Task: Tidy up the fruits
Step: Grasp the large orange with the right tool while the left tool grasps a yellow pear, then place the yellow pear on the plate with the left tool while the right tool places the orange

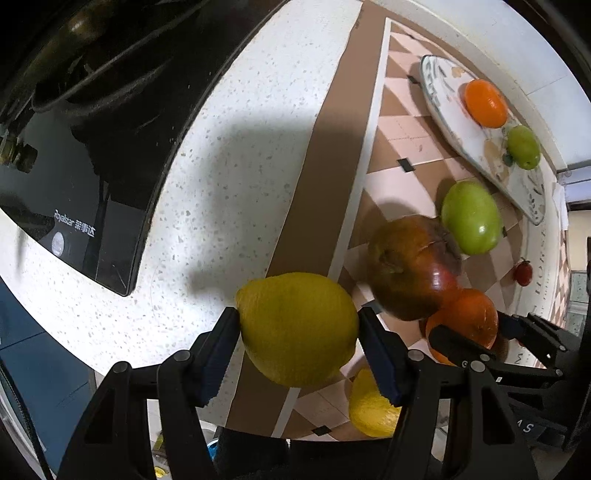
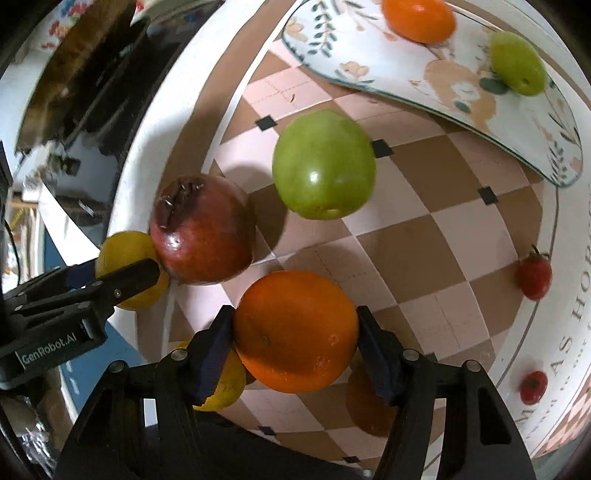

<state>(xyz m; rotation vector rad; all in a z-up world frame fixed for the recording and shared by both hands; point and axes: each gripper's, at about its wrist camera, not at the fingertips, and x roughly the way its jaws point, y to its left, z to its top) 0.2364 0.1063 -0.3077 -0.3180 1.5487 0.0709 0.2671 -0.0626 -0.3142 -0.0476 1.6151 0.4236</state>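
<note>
Lemon (image 1: 297,328) pinched in left fingers (image 1: 221,343), orange (image 2: 295,330) in right fingers (image 2: 216,347), pomegranate (image 2: 203,230) between.

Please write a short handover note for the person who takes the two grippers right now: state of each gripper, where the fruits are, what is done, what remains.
Left gripper: shut on a lemon, held above the mat's edge.
Right gripper: shut on an orange, held above the checkered mat.
Done: one orange and a small green fruit lie on the floral plate.
Left on the mat: pomegranate, large green fruit, second lemon, two cherry tomatoes.
Likely next: bring both held fruits to the plate, then the rest.
</note>
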